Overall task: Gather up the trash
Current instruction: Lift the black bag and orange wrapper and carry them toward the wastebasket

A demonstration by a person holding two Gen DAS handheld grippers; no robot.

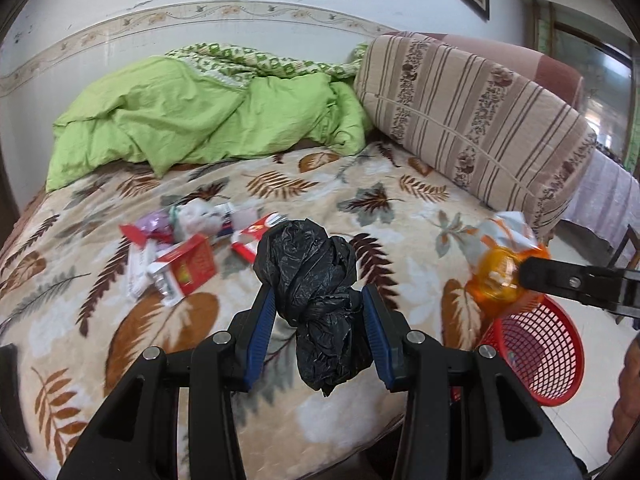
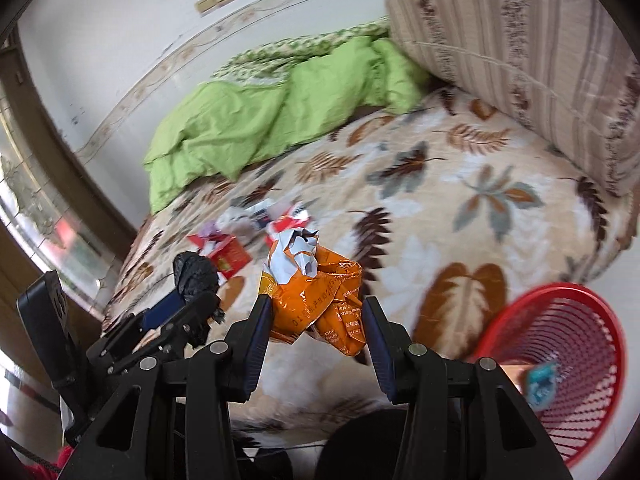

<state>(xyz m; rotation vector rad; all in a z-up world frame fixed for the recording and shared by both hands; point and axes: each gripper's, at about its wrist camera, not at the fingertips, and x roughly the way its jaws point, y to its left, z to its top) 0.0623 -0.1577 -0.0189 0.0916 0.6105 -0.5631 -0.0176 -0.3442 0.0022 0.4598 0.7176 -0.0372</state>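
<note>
My left gripper [image 1: 320, 300] is shut on a crumpled black plastic bag [image 1: 312, 280], held above the leaf-patterned bed; the same bag [image 2: 196, 272] and gripper show at the left of the right wrist view. My right gripper [image 2: 316, 312] is shut on a crumpled orange and white wrapper [image 2: 316, 292], which also appears as an orange blur [image 1: 496, 276] above the red mesh basket [image 1: 536, 356]. In the right wrist view the basket [image 2: 560, 364] stands at the lower right beside the bed, with a small teal packet [image 2: 540, 380] inside. More trash [image 1: 180, 248], red boxes and wrappers, lies on the bed.
A green quilt [image 1: 200, 120] is bunched at the back of the bed [image 1: 400, 208]. A large striped cushion [image 1: 480, 120] leans at the right. The wall runs behind, a window frame [image 2: 40, 184] at the left. A person's sleeve [image 1: 628, 400] shows at the right edge.
</note>
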